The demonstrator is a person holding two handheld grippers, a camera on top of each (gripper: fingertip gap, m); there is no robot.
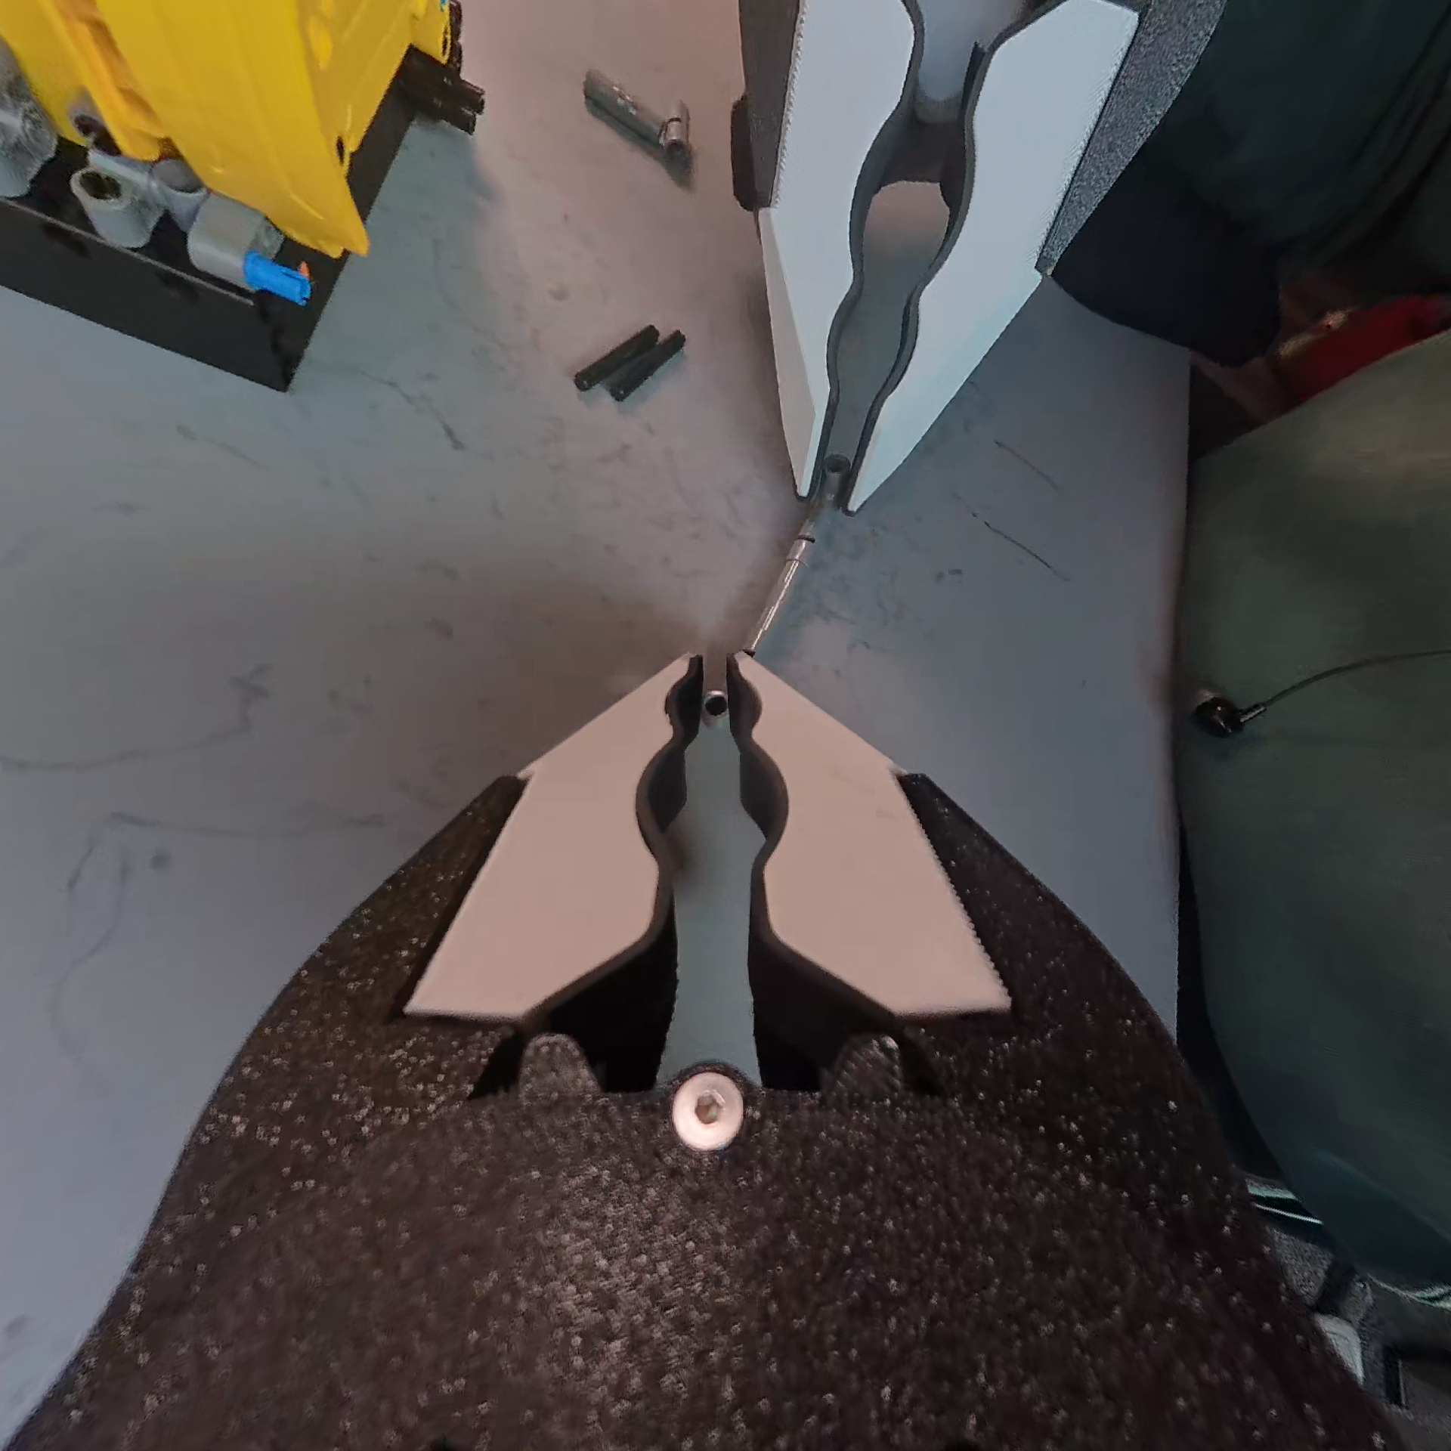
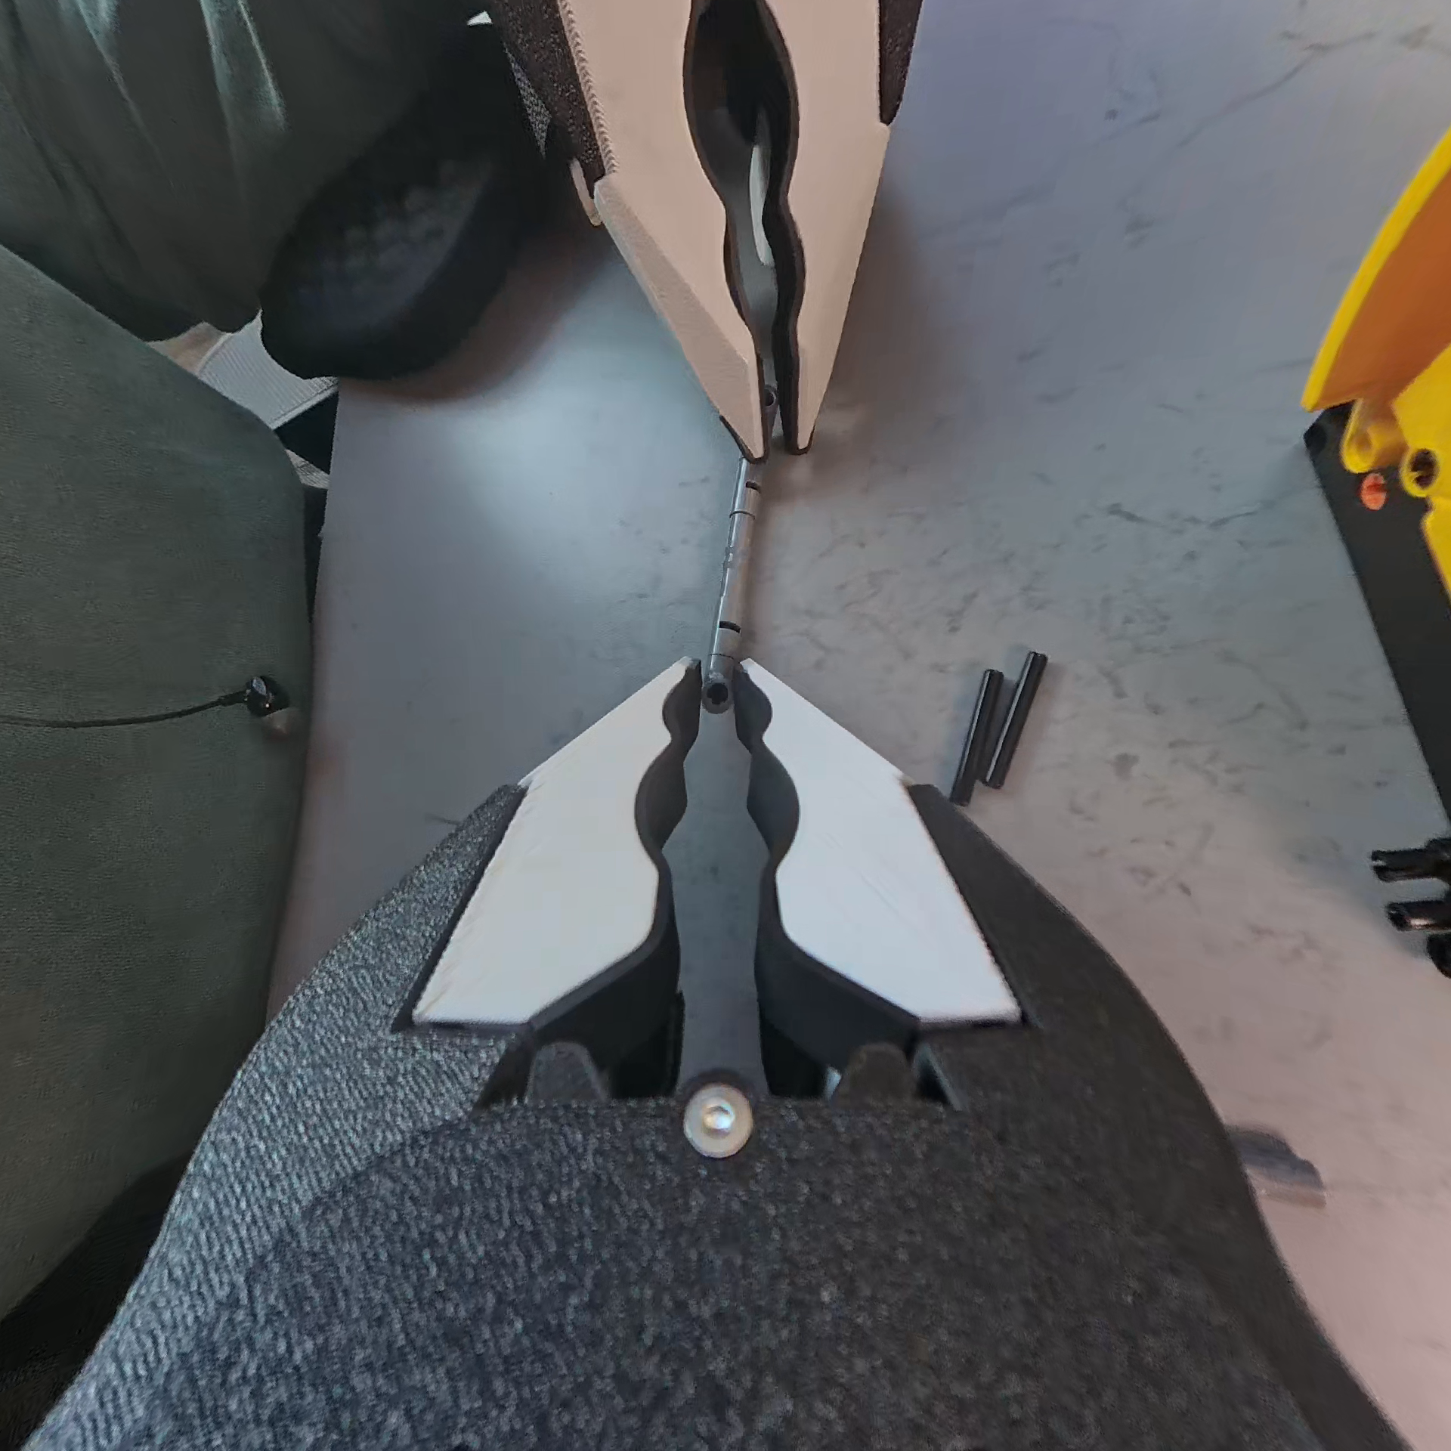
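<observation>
Grey rod [image 2: 732, 565]: a thin jointed shaft, held level above the grey tabletop [image 1: 314, 628], spanning your two tools. Your right gripper [image 2: 718, 691] pinches one end, your left gripper [image 1: 713, 691] clamps the other (its hollow tip shows between the fingers). Two black pins [image 2: 997, 726] lie just beside your right fingers; a yellow-and-black model [image 1: 196, 118] sits well apart.

No legible writing (none anywhere)
</observation>
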